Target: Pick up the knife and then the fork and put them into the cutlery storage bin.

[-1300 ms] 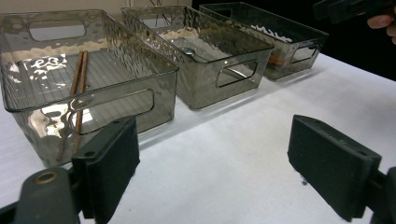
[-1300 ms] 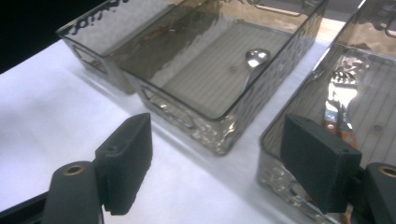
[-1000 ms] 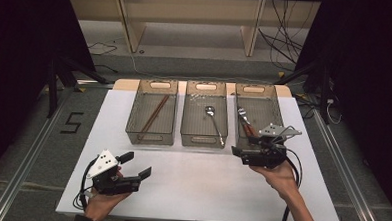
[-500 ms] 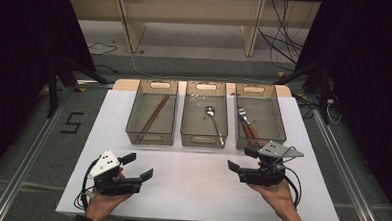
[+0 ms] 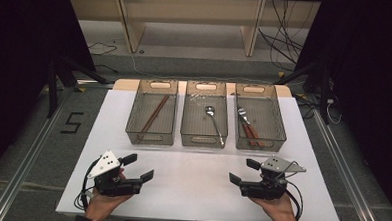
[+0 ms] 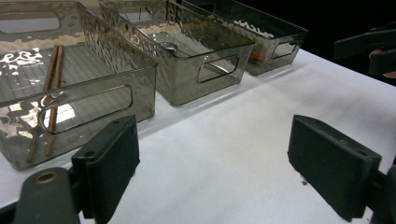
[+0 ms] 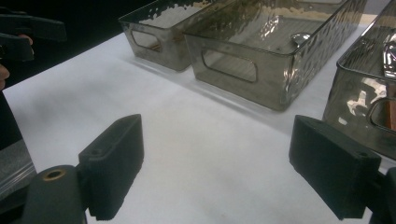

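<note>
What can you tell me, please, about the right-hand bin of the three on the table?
The right-hand bin is a smoky, translucent grey plastic tray, rectangular, with rippled walls, a ribbed floor and a slot handle cut into each short end. It stands upright on the white table, last in a row of three with a narrow gap to the middle bin. Inside lies cutlery with reddish-brown handles, a metal fork head towards the far end. No gripper touches it.

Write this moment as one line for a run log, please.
left gripper: open, empty | right gripper: open, empty, jaws just opening | chopsticks in left bin | spoon in middle bin | fork in right bin
</note>
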A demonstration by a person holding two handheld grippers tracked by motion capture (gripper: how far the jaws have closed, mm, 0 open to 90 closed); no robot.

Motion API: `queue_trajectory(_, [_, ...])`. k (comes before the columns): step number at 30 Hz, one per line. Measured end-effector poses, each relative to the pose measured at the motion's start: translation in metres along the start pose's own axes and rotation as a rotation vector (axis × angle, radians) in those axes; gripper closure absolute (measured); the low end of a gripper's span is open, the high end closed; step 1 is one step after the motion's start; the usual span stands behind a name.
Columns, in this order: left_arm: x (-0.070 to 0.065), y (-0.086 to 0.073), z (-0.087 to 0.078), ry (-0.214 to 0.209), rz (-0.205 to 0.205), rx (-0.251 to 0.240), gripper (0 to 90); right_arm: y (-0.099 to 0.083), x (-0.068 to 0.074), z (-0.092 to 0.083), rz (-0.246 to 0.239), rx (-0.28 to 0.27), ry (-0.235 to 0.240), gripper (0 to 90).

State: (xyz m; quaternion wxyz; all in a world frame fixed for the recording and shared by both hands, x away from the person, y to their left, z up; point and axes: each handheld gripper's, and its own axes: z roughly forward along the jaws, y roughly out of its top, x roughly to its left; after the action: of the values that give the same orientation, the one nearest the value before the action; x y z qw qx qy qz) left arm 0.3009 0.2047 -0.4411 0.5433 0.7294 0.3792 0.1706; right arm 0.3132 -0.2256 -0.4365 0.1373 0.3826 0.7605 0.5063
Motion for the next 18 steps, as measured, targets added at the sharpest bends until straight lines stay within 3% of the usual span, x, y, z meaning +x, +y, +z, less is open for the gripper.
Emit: queue_trajectory(18, [-0.002,-0.001,0.001,-0.019,0.004,0.019,16.2,-0.015,0.001,-0.011,-0.004,-0.043,-0.032,18.2])
